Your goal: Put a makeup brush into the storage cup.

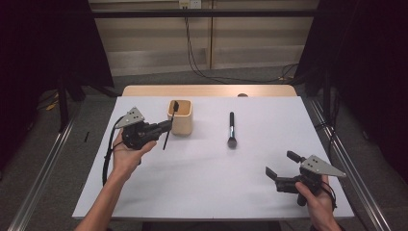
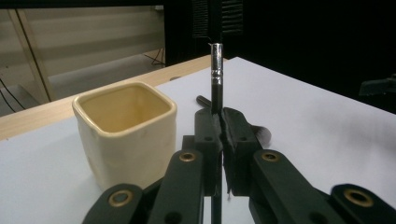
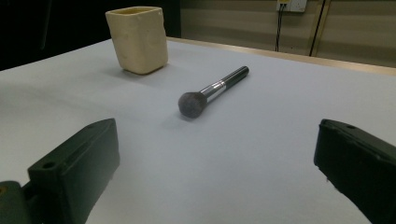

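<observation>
The left gripper (image 1: 166, 126) has its 2 jaws clamped on a thin black brush (image 2: 216, 79), held just beside the cream square cup (image 1: 180, 118) on the white surface (image 1: 202, 178). The right gripper (image 1: 280, 168) rests near the front right with jaws spread wide, well apart from a round-headed makeup brush (image 1: 231, 130) lying flat mid-surface.

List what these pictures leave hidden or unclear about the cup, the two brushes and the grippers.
- Thin brush: in the left gripper view its lower end is hidden behind the shut left gripper.
- Cream cup: its inside bottom is hidden by its own walls in the high view.
- Round brush: any handle print is too small to read.
- Right gripper: the right gripper view's bottom edge cuts off its jaws.
</observation>
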### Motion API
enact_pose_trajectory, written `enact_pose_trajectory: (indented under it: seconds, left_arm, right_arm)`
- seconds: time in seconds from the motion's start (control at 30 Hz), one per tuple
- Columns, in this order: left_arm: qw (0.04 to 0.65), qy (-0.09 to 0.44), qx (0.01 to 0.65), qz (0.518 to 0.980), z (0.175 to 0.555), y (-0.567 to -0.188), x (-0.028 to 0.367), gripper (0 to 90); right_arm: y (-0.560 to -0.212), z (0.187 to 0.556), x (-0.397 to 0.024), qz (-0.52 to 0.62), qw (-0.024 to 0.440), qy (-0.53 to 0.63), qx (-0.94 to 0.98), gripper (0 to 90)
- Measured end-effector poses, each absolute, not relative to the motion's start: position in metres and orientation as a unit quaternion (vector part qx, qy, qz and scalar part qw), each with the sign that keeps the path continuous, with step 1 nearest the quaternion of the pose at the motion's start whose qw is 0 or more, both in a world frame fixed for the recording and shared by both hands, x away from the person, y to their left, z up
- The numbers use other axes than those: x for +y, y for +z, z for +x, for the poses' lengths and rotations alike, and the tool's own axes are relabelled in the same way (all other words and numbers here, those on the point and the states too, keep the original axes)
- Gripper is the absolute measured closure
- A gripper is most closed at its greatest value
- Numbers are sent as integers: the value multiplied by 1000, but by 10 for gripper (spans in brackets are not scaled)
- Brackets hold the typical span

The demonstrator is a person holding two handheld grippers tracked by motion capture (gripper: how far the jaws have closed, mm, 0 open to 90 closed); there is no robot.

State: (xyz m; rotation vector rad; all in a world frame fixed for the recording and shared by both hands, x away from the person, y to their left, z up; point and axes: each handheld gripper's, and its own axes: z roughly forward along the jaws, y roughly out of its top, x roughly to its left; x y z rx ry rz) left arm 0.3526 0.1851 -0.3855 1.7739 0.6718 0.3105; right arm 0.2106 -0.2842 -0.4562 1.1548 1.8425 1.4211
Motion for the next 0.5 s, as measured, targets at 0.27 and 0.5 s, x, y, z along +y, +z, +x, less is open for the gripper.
enact_pose_trajectory:
  seconds: [0.27,0.5]
  left_arm:
    - [581,143,291,747,360,-377,184,858]
    - [578,148,290,749,363,-372,183,857]
  right_arm:
    - [-456,211,-284,428,270,529,681,0]
    - [-456,211,-285,428,272,529,680,0]
